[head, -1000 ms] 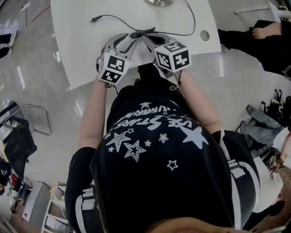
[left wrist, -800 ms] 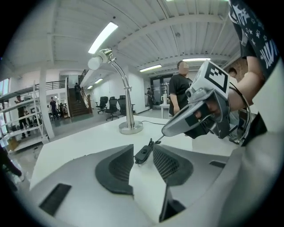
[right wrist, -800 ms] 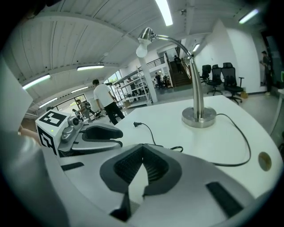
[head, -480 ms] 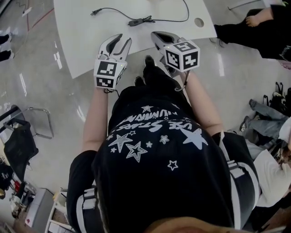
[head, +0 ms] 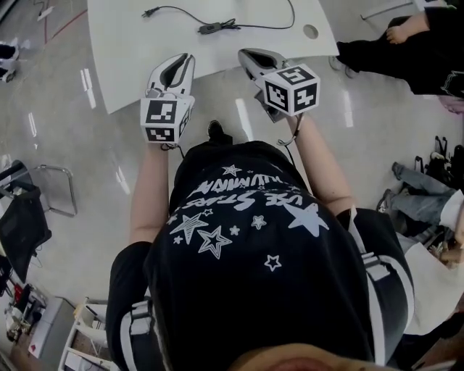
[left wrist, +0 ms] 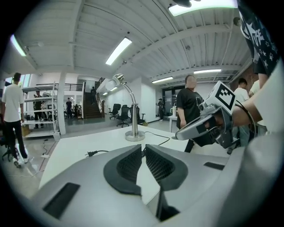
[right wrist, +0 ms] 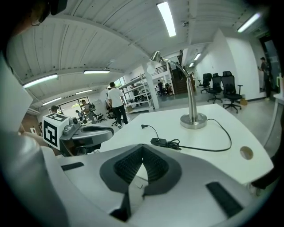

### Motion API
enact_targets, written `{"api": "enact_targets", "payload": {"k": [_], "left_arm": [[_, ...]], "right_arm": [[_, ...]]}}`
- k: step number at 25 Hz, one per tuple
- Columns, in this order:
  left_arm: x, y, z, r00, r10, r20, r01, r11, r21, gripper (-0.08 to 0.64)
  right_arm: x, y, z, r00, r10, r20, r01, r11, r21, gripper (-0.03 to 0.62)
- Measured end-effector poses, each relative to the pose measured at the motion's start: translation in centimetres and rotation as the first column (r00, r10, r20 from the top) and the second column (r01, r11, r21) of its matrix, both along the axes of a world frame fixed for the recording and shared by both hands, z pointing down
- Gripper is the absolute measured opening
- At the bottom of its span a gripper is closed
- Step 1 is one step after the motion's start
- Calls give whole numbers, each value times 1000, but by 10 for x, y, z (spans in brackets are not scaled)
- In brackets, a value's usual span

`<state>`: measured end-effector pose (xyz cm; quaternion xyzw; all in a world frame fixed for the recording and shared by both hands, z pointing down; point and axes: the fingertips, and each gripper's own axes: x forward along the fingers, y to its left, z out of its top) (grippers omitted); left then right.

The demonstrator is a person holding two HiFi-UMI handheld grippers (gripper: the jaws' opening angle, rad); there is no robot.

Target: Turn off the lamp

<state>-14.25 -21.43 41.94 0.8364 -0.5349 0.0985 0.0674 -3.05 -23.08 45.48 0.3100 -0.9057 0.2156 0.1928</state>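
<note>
The silver desk lamp (left wrist: pixel 133 111) stands on the white table (head: pixel 130 51), its round base (right wrist: pixel 193 120) at the far side. Its black cord runs to an inline switch (right wrist: pixel 159 142) (head: pixel 212 28) and ends in a loose plug (head: pixel 148 12) (left wrist: pixel 91 154). Both grippers hover at the table's near edge, well short of the switch. My left gripper (head: pixel 181 61) (left wrist: pixel 143 146) is closing, a slim gap left between its jaws and nothing in it. My right gripper (head: pixel 250 56) (right wrist: pixel 142 150) is shut and empty, with its tips meeting.
A round cable hole (head: pixel 310 31) (right wrist: pixel 245 153) sits near the table's right edge. A person's legs (head: pixel 406 43) show at the upper right, a chair frame (head: pixel 51 188) on the floor at left. People (left wrist: pixel 191 104) and office chairs (right wrist: pixel 222 86) stand beyond the table.
Both grippers have pulled back from the inline switch toward me and lifted off the table. The left jaws went from wide apart to nearly together.
</note>
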Motion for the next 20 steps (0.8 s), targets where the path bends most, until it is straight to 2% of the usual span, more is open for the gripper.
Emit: {"api": "enact_targets", "payload": {"k": [5,10,20], "left_arm": [[6,19,-14,999,-51,-2,51,998,21,11],[13,41,-19,997,-80,3,79,996,33,11],[72,98,-22,992,-125,-11,125,991,47,11]], "right_arm": [[9,18,-12,998,-61,10,60,997,52,6],[19,35,-19,998,-56,22,54,994,90,6],[89,95,-25,998,-47,44,42,992,119,5]]}}
